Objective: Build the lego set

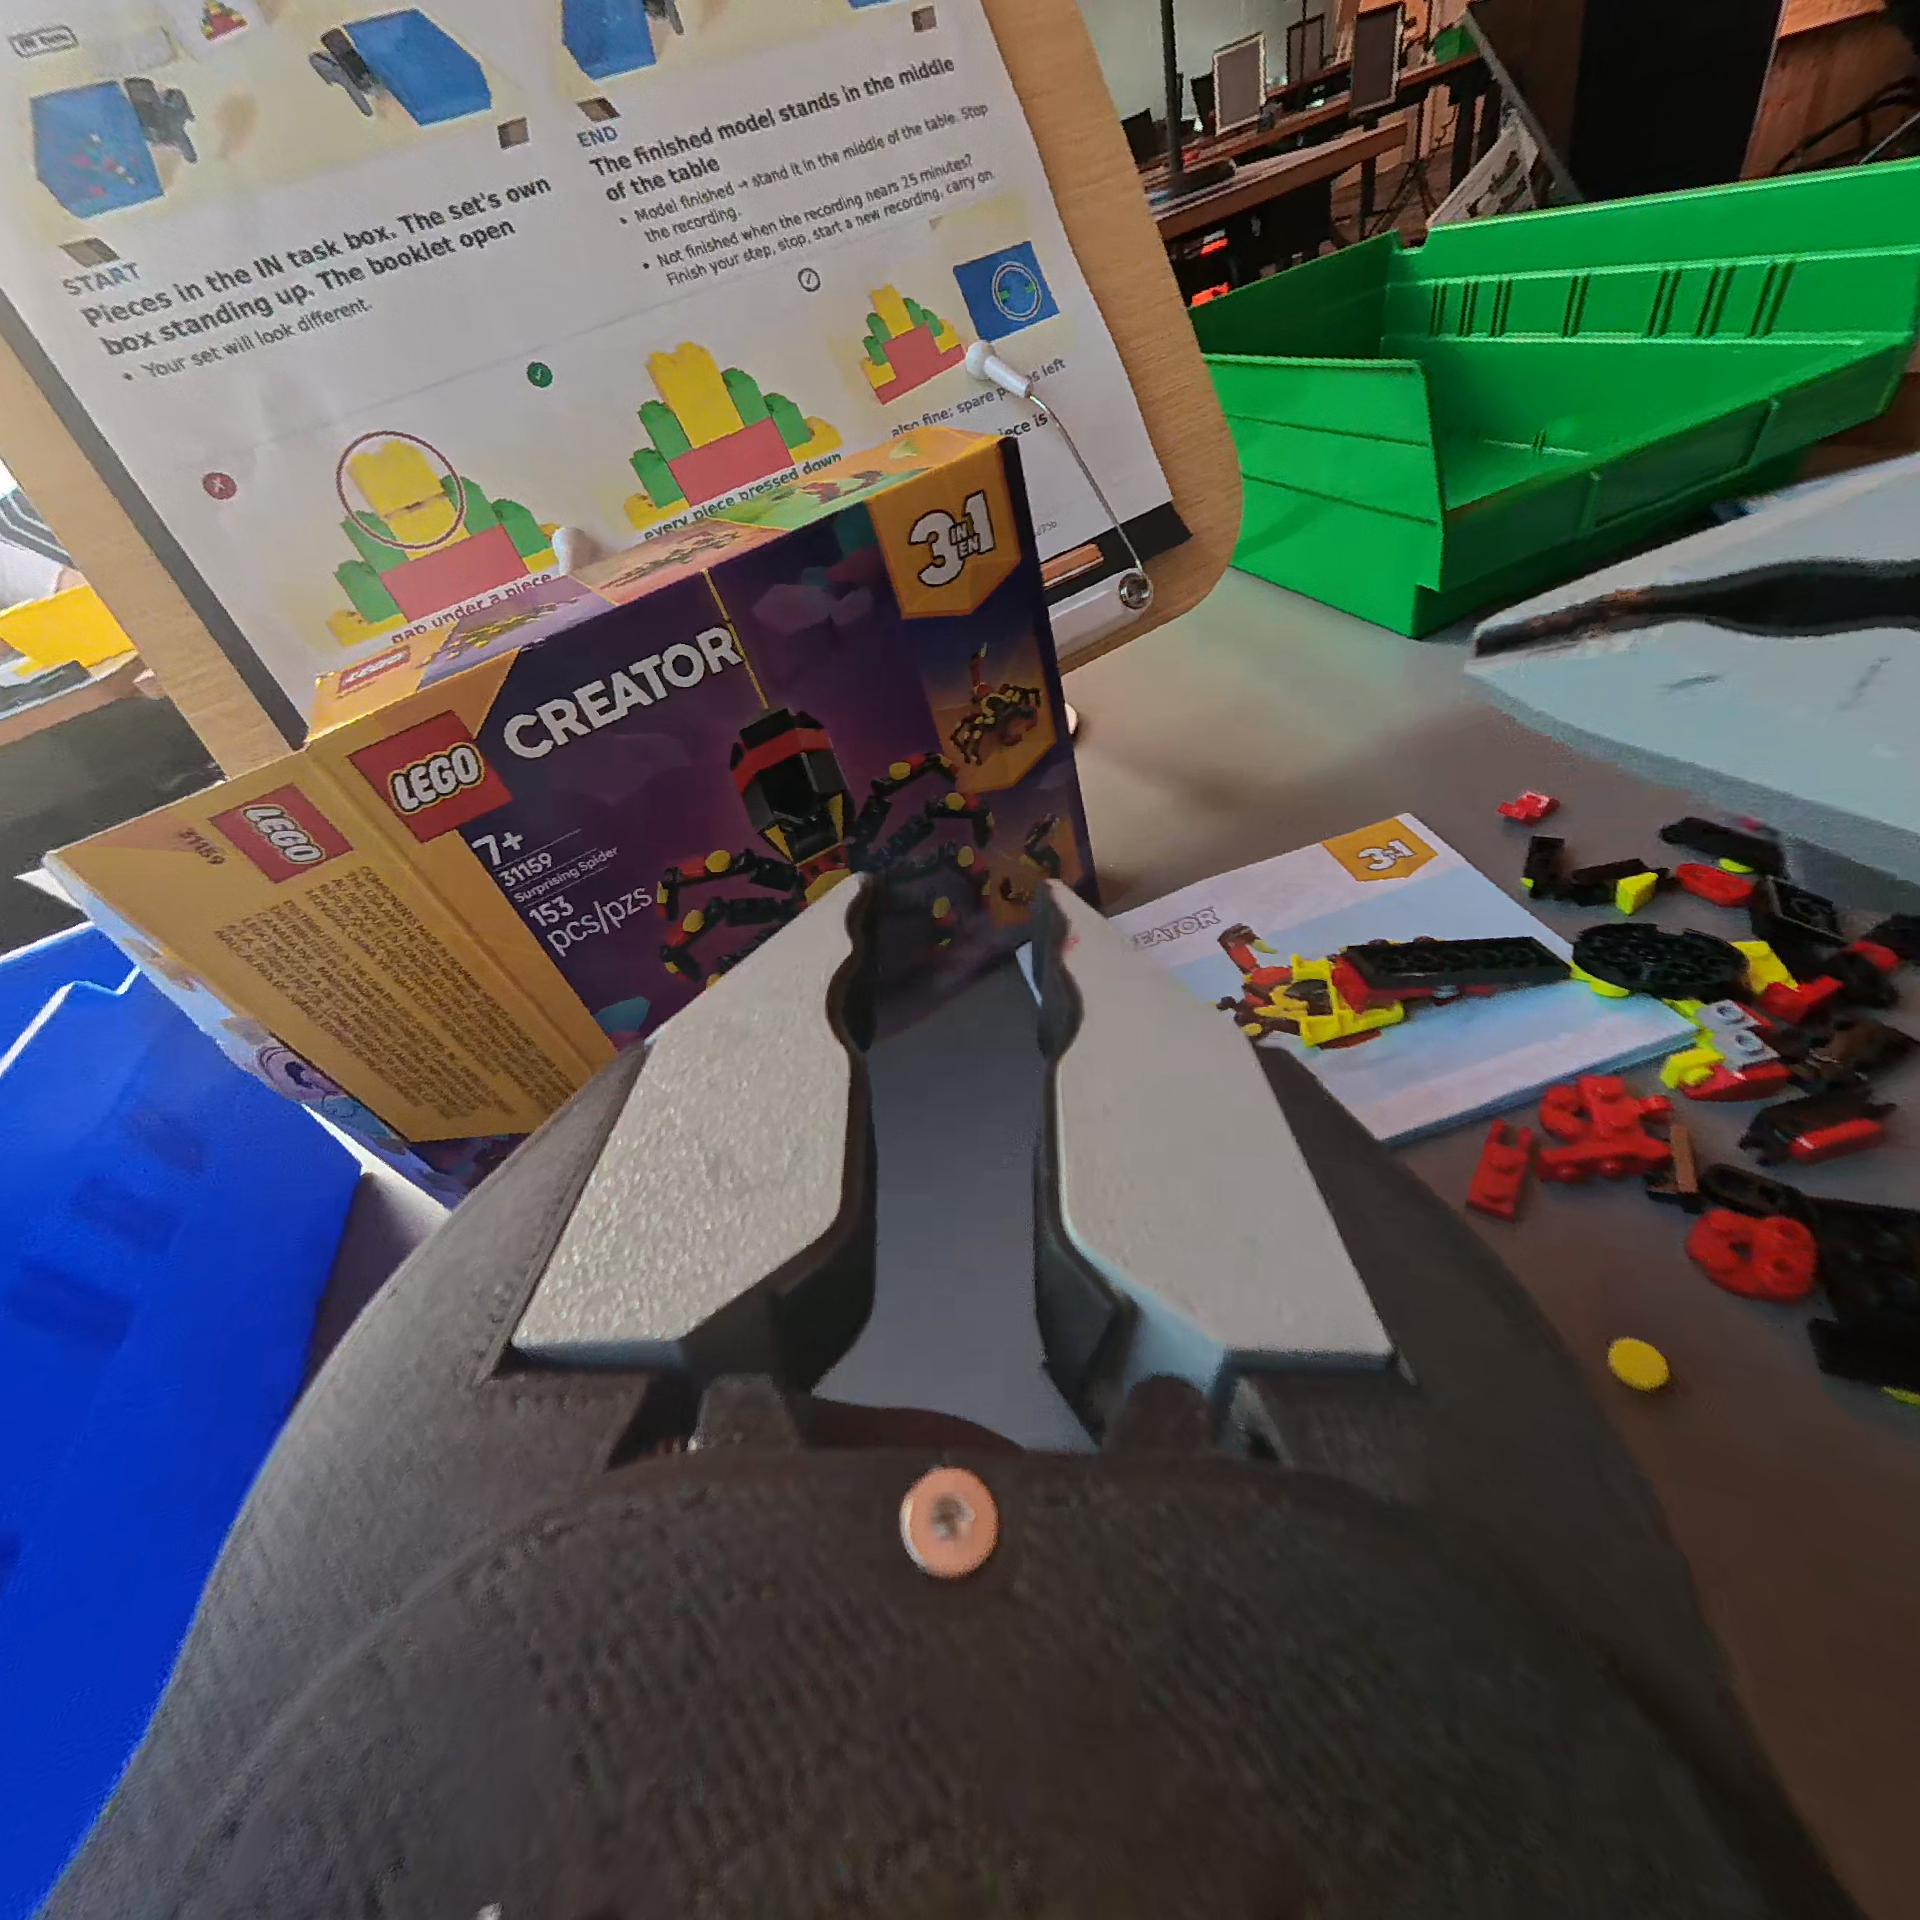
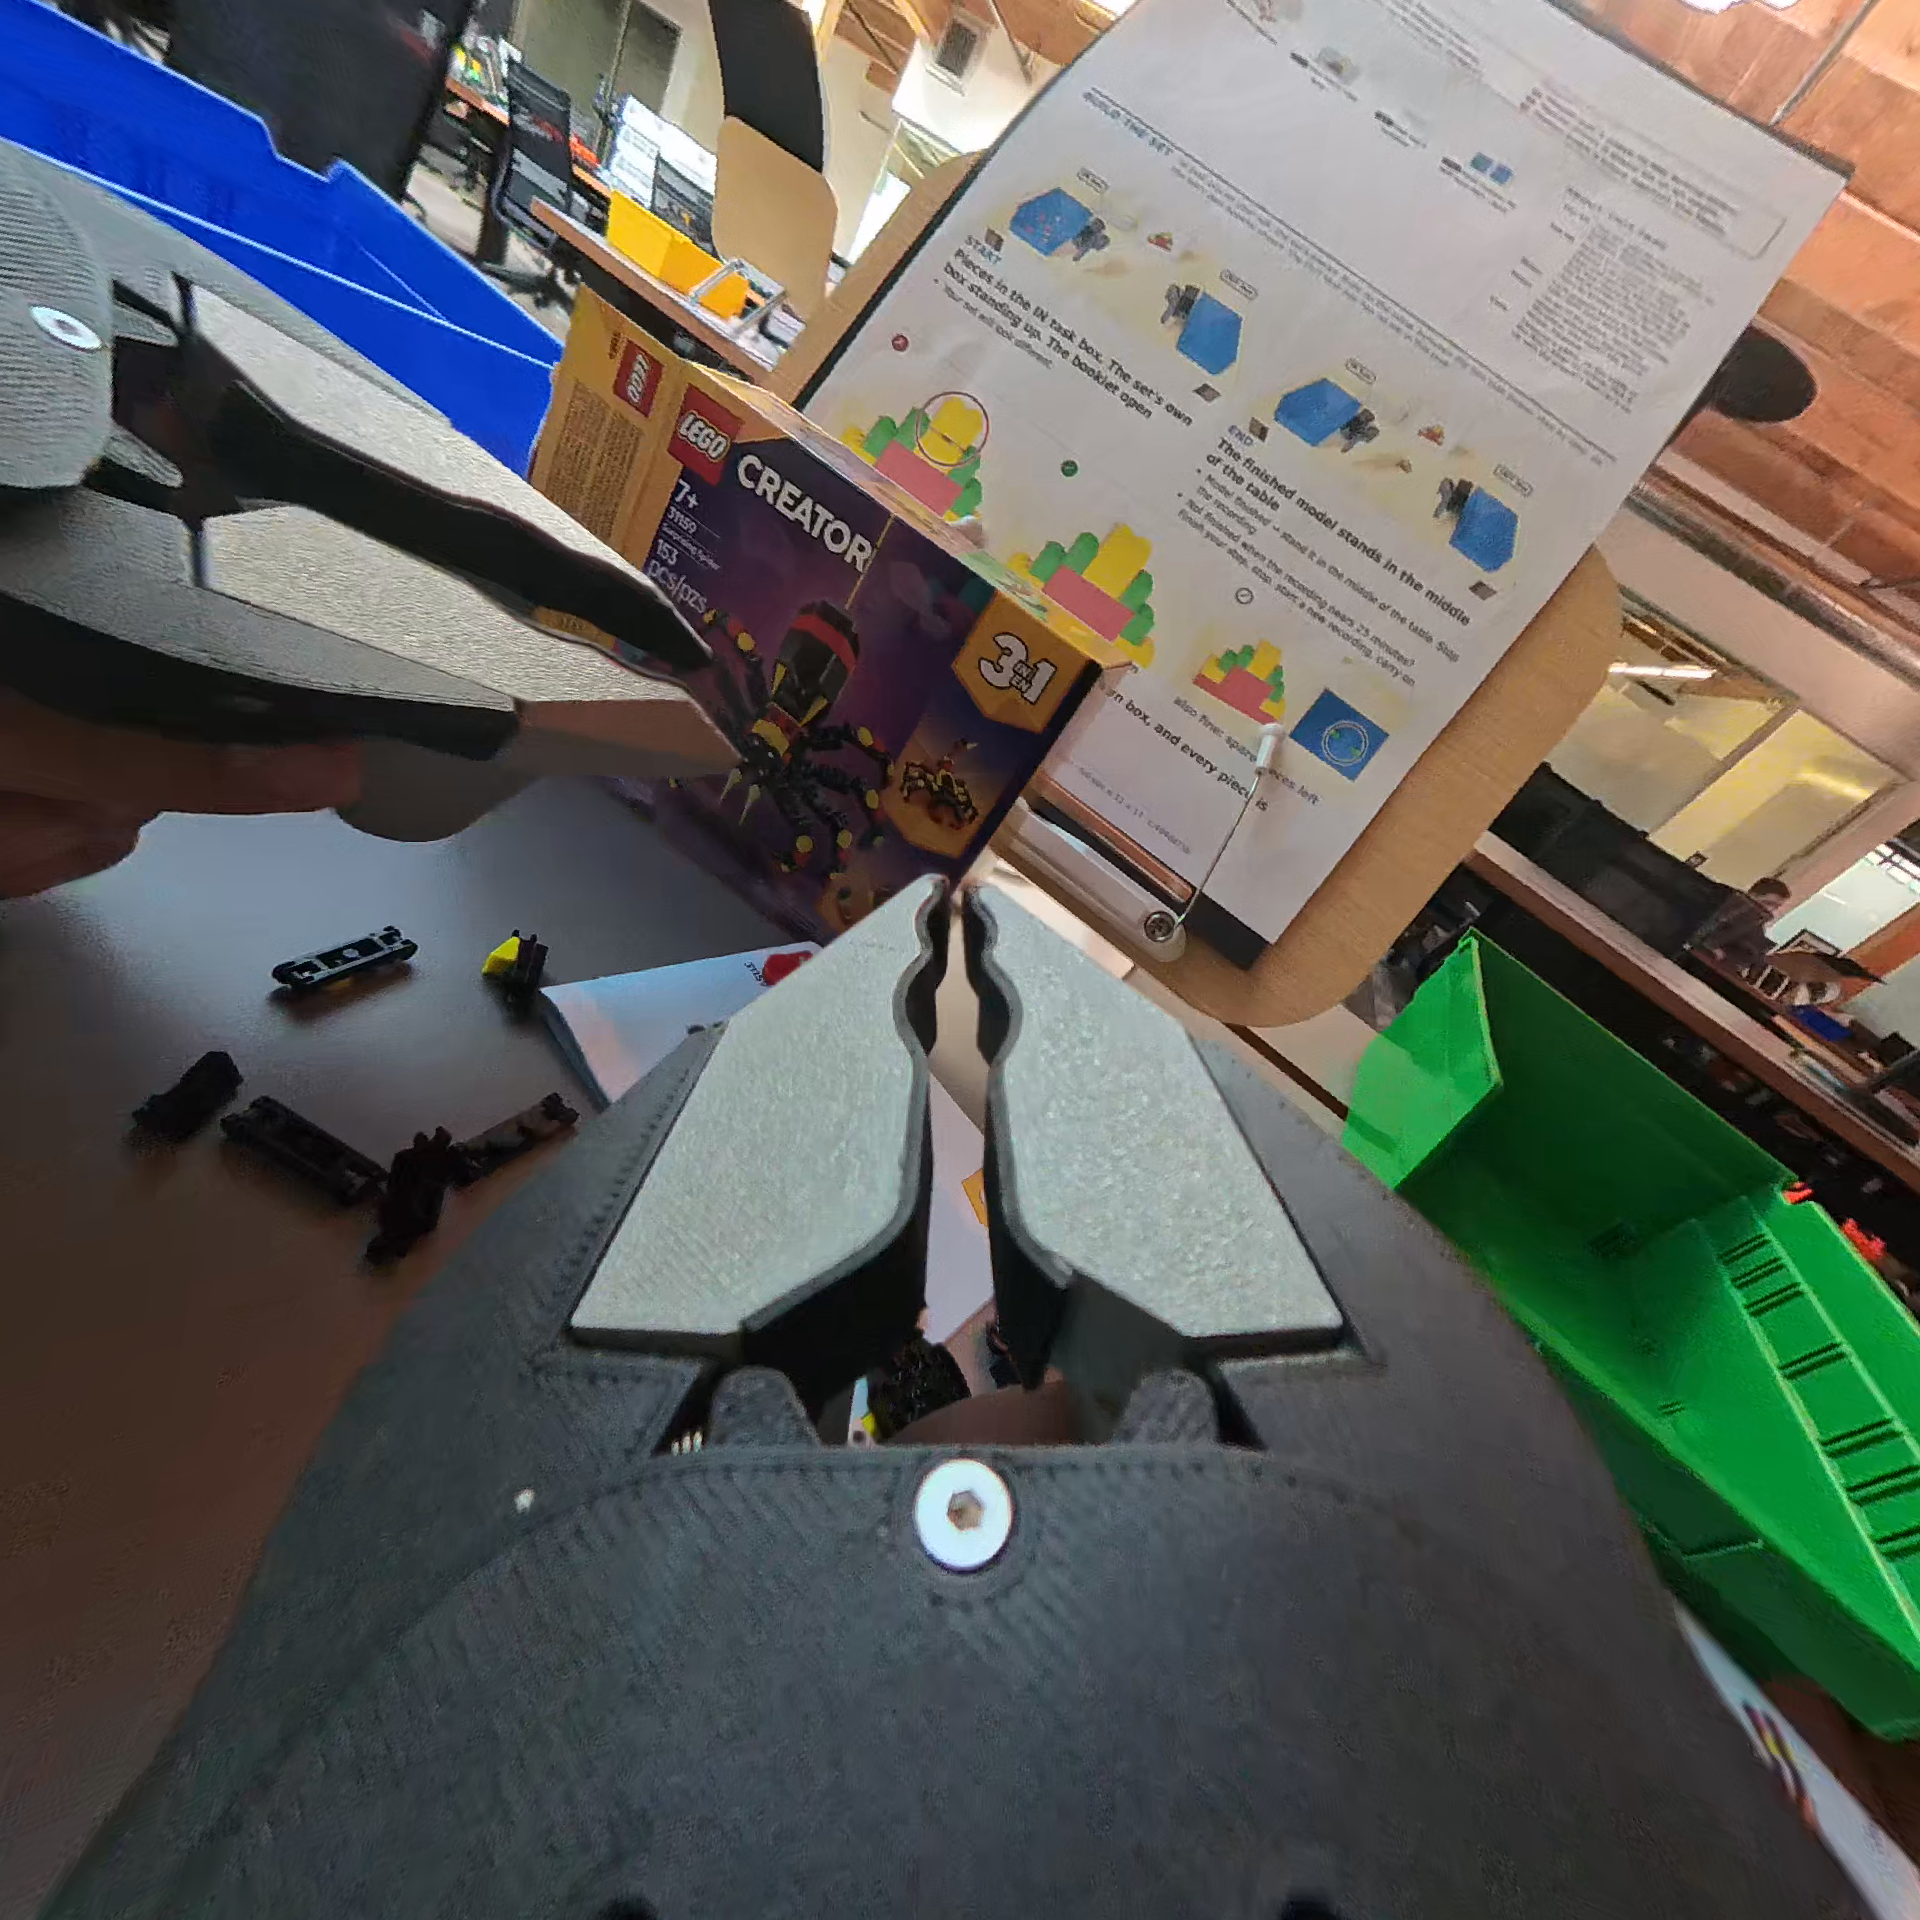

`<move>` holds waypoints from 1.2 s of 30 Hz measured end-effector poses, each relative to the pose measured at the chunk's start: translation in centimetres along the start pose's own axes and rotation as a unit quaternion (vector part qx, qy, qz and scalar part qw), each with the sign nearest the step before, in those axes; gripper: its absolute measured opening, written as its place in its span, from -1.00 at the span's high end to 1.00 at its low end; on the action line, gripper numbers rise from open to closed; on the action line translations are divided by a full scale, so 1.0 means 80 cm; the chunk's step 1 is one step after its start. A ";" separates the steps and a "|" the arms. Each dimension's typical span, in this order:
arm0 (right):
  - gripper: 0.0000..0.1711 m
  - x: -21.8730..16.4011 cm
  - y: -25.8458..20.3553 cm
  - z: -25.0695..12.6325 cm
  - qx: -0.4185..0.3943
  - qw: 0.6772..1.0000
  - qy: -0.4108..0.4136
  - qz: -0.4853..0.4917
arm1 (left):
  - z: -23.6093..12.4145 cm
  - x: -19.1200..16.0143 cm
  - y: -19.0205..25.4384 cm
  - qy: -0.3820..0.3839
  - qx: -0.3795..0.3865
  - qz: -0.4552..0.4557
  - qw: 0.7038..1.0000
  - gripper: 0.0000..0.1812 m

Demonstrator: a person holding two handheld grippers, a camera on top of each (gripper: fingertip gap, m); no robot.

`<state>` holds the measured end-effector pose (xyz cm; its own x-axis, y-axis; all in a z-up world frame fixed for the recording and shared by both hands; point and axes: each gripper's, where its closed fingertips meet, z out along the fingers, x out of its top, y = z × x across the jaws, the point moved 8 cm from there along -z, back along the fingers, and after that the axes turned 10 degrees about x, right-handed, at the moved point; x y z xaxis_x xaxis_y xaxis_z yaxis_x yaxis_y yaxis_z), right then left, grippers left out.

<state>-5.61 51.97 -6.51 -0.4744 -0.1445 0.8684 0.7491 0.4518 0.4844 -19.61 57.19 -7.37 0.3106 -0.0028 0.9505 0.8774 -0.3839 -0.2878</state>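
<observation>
The Lego set box [image 1: 727, 790] stands upright on the table in front of an instruction board [image 1: 623, 260]. The closed booklet [image 1: 1392, 977] lies to its right. Loose red, black and yellow pieces [image 1: 1714, 1039] are scattered beside the booklet, with a yellow round piece [image 1: 1638, 1363] apart from them. My left gripper [image 1: 954, 904] is open and empty, above the table and pointing at the box. My right gripper [image 2: 956, 899] has its tips almost touching, with nothing visible between them. Several black pieces [image 2: 301, 1148] and a yellow-black piece [image 2: 514, 961] lie to its left. The left gripper also shows in the right wrist view [image 2: 717, 696], in front of the box [image 2: 831, 644].
A blue bin [image 1: 125, 1195] sits at the left, also seen in the right wrist view [image 2: 312, 260]. A green bin [image 1: 1558, 416] sits at the right [image 2: 1662, 1299]. A grey and black finger plate [image 1: 1714, 644], probably the other gripper's, hangs over the pieces. Desks and chairs stand behind. Some 9 centimeters of space lies between my two pairs of fingers. My left gripper's tips are some 8 centimeters from the yellow-black piece [image 2: 514, 961].
</observation>
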 end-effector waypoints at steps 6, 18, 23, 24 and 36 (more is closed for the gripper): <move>1.00 -0.015 0.019 -0.001 -0.011 0.999 -0.011 0.030 | -0.008 0.008 -0.032 0.001 -0.012 -0.019 1.000 0.81; 1.00 -0.024 0.041 -0.008 -0.013 0.998 -0.013 0.066 | -0.002 -0.007 -0.037 -0.036 -0.042 -0.052 0.997 0.84; 1.00 -0.036 0.066 -0.015 -0.026 0.995 -0.022 0.096 | -0.001 -0.008 -0.032 -0.038 -0.049 -0.044 0.997 0.85; 1.00 -0.038 0.070 -0.016 -0.028 0.994 -0.022 0.106 | -0.001 -0.009 -0.032 -0.039 -0.050 -0.045 0.997 0.85; 1.00 -0.045 0.061 -0.008 0.001 0.993 -0.036 0.112 | 0.006 -0.026 -0.024 -0.137 -0.134 -0.055 0.980 0.73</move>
<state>0.03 54.13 -7.23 -0.3274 0.0239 0.9446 0.8392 0.4668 0.2790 -21.76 58.35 -8.84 0.3379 0.2860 0.8967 0.7952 -0.5963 -0.1095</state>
